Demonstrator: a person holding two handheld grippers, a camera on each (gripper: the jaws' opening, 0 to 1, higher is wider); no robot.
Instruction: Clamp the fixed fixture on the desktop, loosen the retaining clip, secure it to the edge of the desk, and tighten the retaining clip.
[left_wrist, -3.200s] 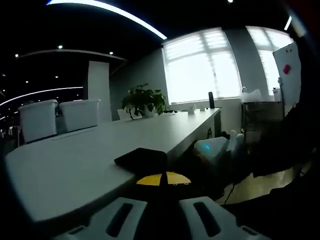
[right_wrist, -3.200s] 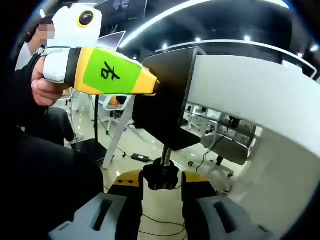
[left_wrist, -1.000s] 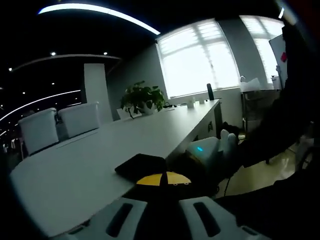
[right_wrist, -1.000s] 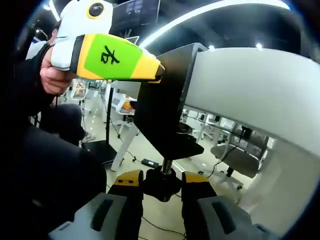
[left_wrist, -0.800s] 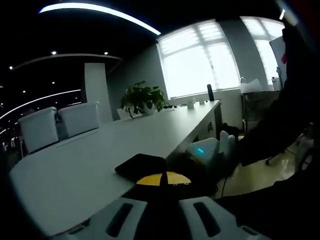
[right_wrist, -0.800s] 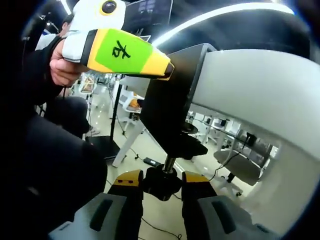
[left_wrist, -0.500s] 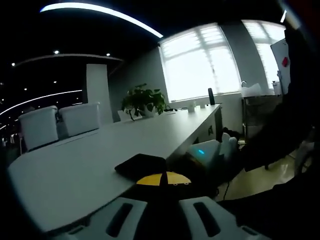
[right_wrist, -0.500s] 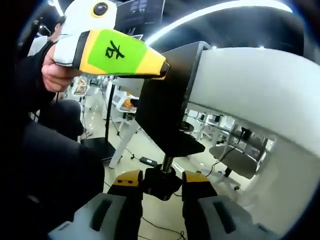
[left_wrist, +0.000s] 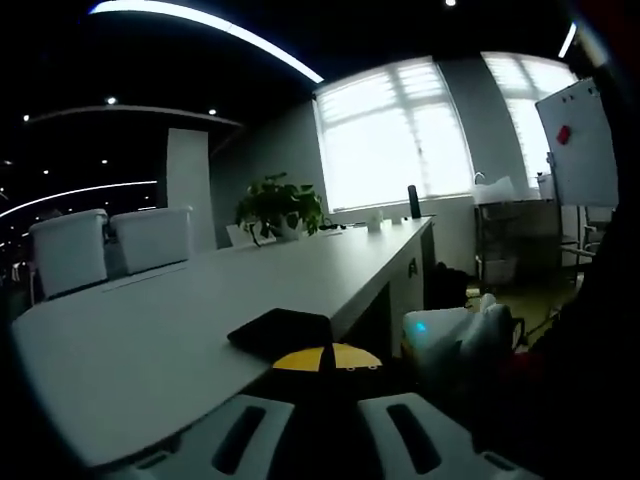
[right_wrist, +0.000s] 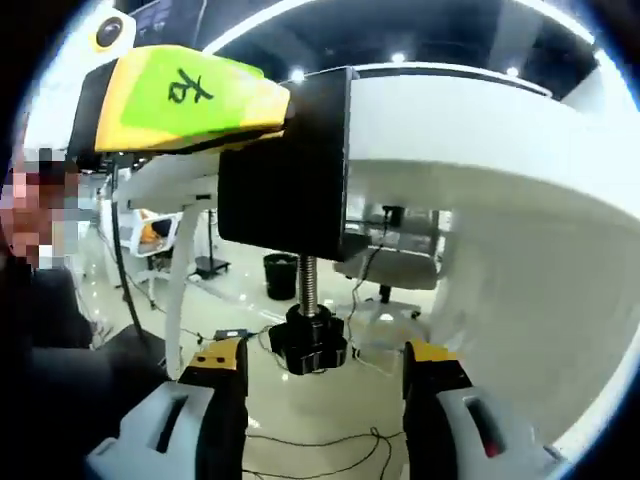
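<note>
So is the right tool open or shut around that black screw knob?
Open: the right tool has its jaws apart, either side of the black screw knob, not touching it.

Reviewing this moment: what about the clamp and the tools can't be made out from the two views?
- Clamp pad against the desk underside: right gripper view, hidden behind the black clamp body above the screw knob.
- Left tool's grip on the clamp: left gripper view, dark and cut off low by the tool itself.
- Lower clamp half: left gripper view, hidden by the white desk edge.

A black fixture (right_wrist: 285, 170) with a black knob (right_wrist: 310, 343) sits on the white surface (right_wrist: 480, 180), gripped by the green-and-yellow left gripper (right_wrist: 185, 95), while the right gripper (right_wrist: 325, 375) has yellow-tipped grey fingers (right_wrist: 215, 400).
</note>
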